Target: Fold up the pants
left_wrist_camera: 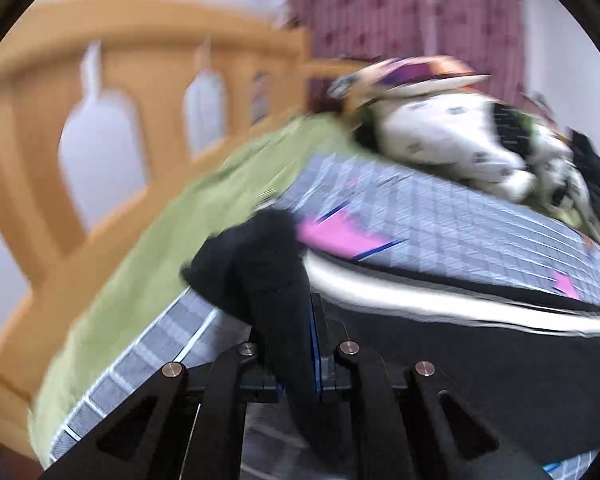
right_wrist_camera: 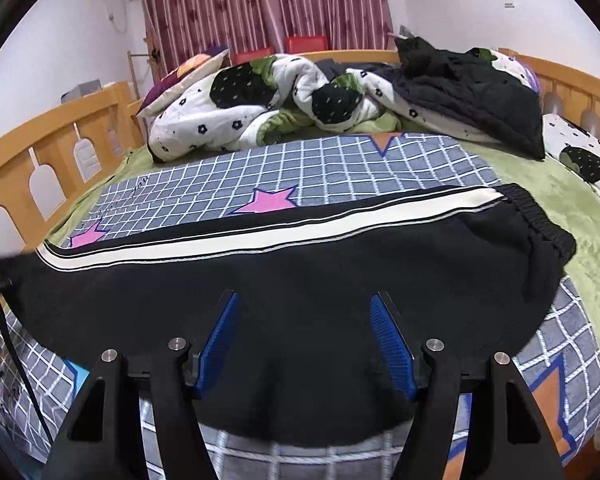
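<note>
Your left gripper is clamped tight on a bunched end of the black pants, lifting it up. Your right gripper hangs wide open over the middle. The pants lie flat across the checked sheet, waistband to the right.

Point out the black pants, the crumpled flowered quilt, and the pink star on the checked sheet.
black pants (right_wrist_camera: 300, 276): right wrist view, on the plain black leg below the white stripe.
flowered quilt (right_wrist_camera: 228, 120): right wrist view, on a white fold.
pink star (right_wrist_camera: 270, 200): right wrist view, on its centre.
</note>
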The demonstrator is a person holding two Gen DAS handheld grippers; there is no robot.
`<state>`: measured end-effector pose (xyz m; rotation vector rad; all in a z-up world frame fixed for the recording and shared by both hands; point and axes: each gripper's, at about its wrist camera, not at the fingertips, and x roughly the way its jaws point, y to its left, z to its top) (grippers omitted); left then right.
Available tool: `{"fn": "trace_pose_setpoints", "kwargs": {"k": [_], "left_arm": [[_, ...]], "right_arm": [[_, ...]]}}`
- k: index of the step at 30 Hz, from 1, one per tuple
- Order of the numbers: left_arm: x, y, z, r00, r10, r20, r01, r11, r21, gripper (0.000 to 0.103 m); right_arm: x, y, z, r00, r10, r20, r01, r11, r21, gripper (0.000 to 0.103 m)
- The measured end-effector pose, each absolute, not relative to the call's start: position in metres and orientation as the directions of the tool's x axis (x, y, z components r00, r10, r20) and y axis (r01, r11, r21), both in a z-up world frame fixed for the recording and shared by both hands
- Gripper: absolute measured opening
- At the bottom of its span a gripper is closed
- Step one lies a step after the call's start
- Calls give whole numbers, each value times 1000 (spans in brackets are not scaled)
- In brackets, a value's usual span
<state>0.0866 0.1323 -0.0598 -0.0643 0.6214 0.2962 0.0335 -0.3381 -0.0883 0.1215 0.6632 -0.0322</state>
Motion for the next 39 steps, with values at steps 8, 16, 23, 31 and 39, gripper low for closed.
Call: {"fn": "trace_pose_setpoints", "kwargs": {"k": [8,16,23,31,39], "left_arm": [[83,-87,-23,854,33,-520,95,971,218,10],[71,-230,-121,666,-178,-724,359,928,102,10],[43,-207,-122,621,-250,-743,439,896,65,35],[28,-78,-83,704,-214,-677,315,949,28,72],[17,29,-124,647,-174,-743,215,976,-41,72]], "right_arm": [[5,-387,-89,808,-74,-585,164,981,103,67],[-43,-461,-79,824,-194,-532,350,913,209,67],[-36,-456,-90,803,-166,-572,309,937,162,67],[5,-397,-101,772,55,-633,109,970,218,67],[77,-325,-130,652,179,-736,40,962,269,64]]}}
